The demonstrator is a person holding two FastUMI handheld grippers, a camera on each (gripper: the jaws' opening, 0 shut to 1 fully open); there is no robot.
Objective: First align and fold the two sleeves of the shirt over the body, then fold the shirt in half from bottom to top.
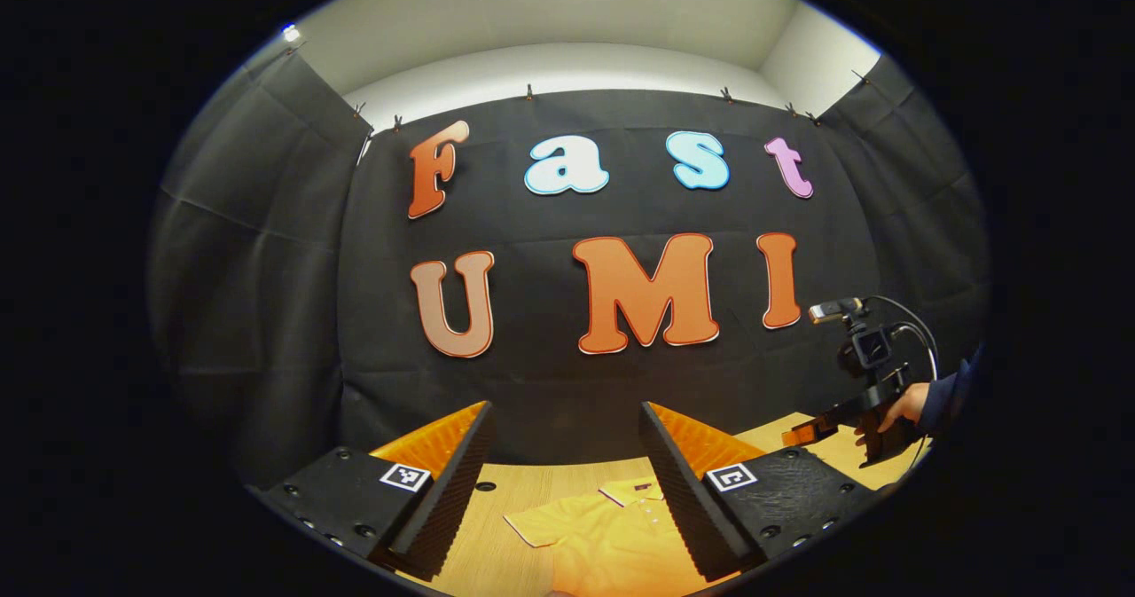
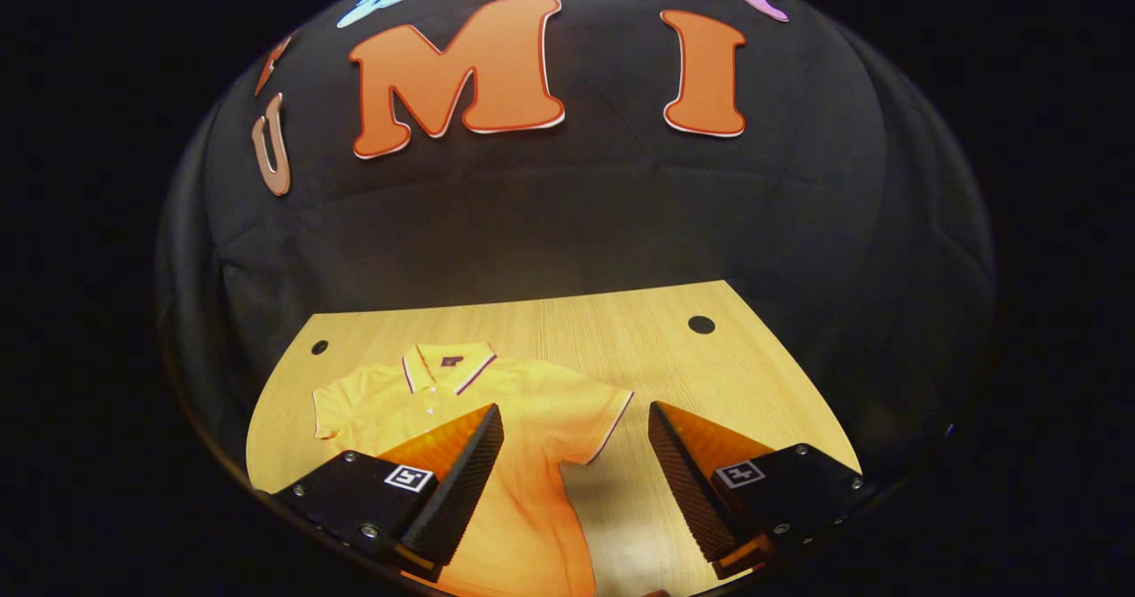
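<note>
One yellow polo shirt (image 2: 523, 437) lies flat on the wooden tabletop (image 2: 621, 331), collar toward the back wall at twelve o'clock, both short sleeves spread out to the sides and not yet folded over the body. Black cloth (image 2: 567, 216) hangs behind the tabletop, which has two small round holes (image 2: 700, 324) near its far edge. The right gripper (image 2: 575, 473) hovers above the shirt's lower half, jaws wide apart and holding nothing, one sleeve lying between them. In the left gripper view the left gripper (image 1: 567, 482) is also raised with jaws wide open and empty, the collar and one sleeve below. That view adds white wall and ceiling (image 1: 567, 20) above the cloth, and the other gripper in a hand (image 1: 904, 402) at three o'clock.
</note>
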